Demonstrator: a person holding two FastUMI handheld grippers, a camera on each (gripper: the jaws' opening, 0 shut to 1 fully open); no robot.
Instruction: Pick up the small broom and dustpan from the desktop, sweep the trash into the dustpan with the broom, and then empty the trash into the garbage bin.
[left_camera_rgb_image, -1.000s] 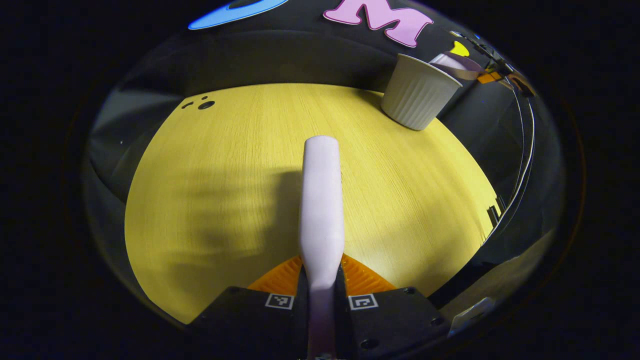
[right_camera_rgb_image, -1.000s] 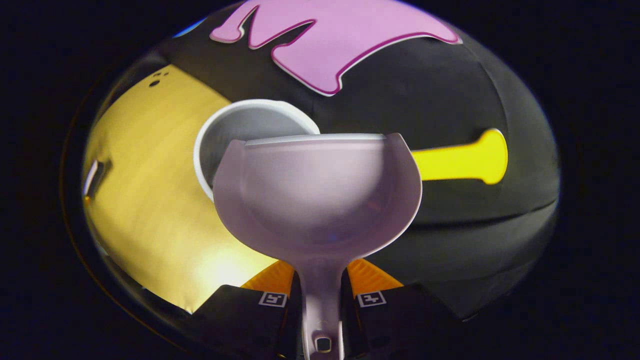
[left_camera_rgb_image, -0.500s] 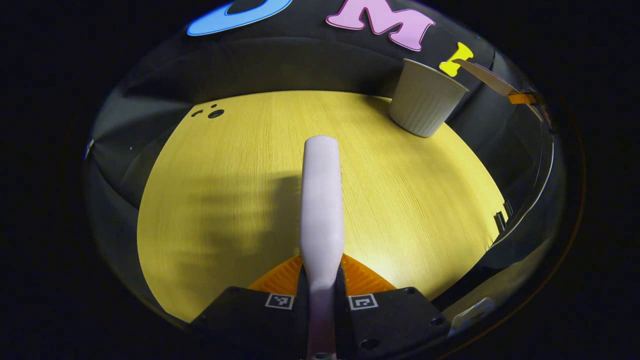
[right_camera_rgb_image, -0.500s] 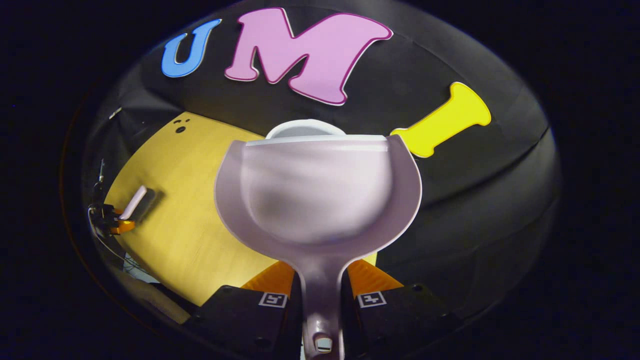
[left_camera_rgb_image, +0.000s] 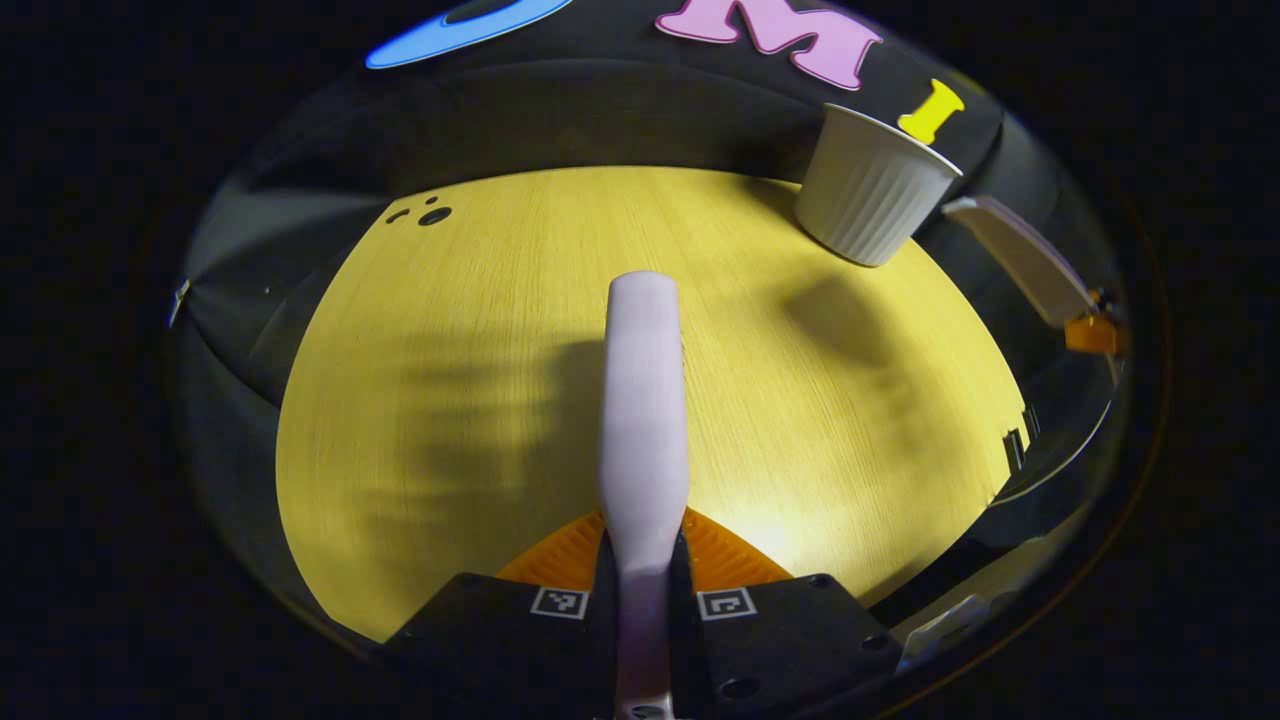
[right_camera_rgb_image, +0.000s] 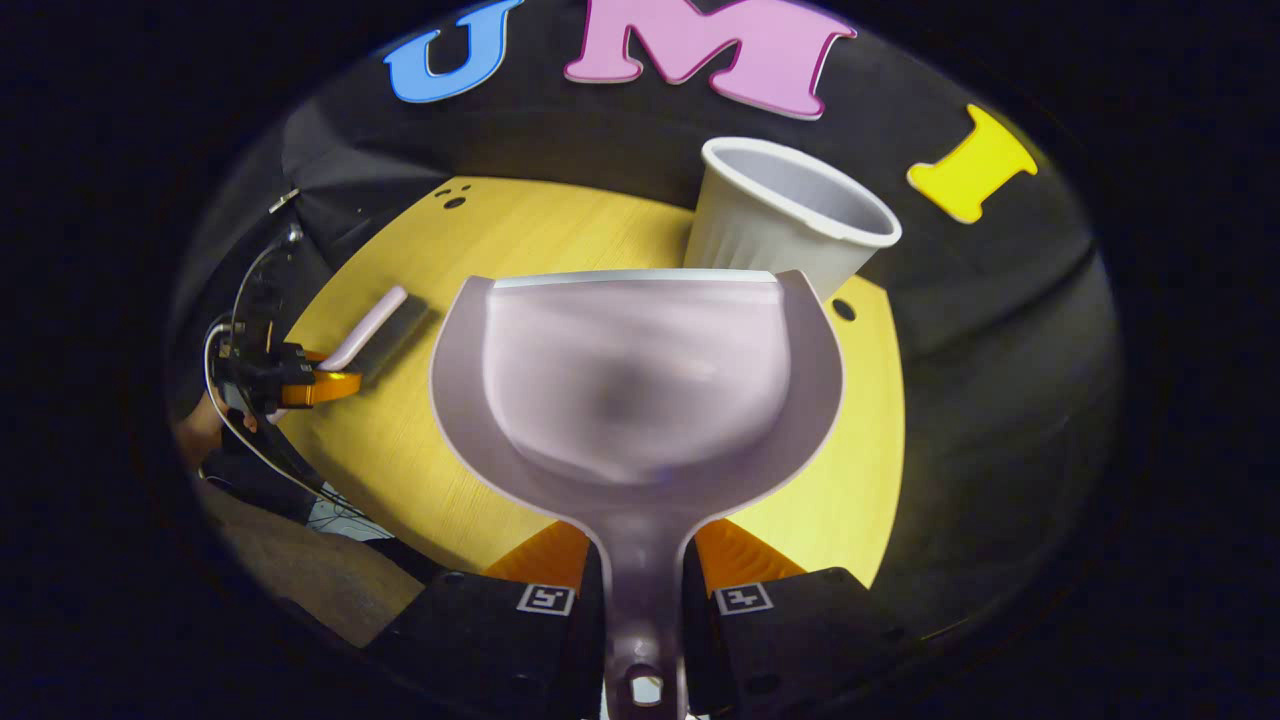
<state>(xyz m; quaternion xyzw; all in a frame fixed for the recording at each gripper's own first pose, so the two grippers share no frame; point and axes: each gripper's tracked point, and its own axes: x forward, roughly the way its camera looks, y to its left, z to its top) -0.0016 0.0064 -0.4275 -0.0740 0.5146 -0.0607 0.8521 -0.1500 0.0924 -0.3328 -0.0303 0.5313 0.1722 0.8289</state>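
Note:
My left gripper (left_camera_rgb_image: 645, 545) is shut on the pale lilac broom handle (left_camera_rgb_image: 645, 400), which points forward over the yellow table (left_camera_rgb_image: 450, 400). In the right gripper view that broom (right_camera_rgb_image: 375, 325) lies low over the table's left side, bristles down. My right gripper (right_camera_rgb_image: 640, 560) is shut on the handle of the lilac dustpan (right_camera_rgb_image: 635, 390), held nearly level; its bowl looks empty. The white ribbed bin (right_camera_rgb_image: 790, 225) stands upright just behind the pan's front lip. In the left gripper view the bin (left_camera_rgb_image: 875, 190) is at the far right corner, with the dustpan (left_camera_rgb_image: 1020, 260) to its right, off the table's edge.
Small dark holes (left_camera_rgb_image: 435, 213) mark the table's far left corner, and another hole (right_camera_rgb_image: 845, 310) sits beside the bin. A hand (right_camera_rgb_image: 195, 430) and cables are at the table's left edge. Black cloth walls close in the far side.
The right gripper pulled the dustpan back from over the bin and lowered it toward level, so the bin's mouth now shows behind it. The left gripper with the broom barely moved.

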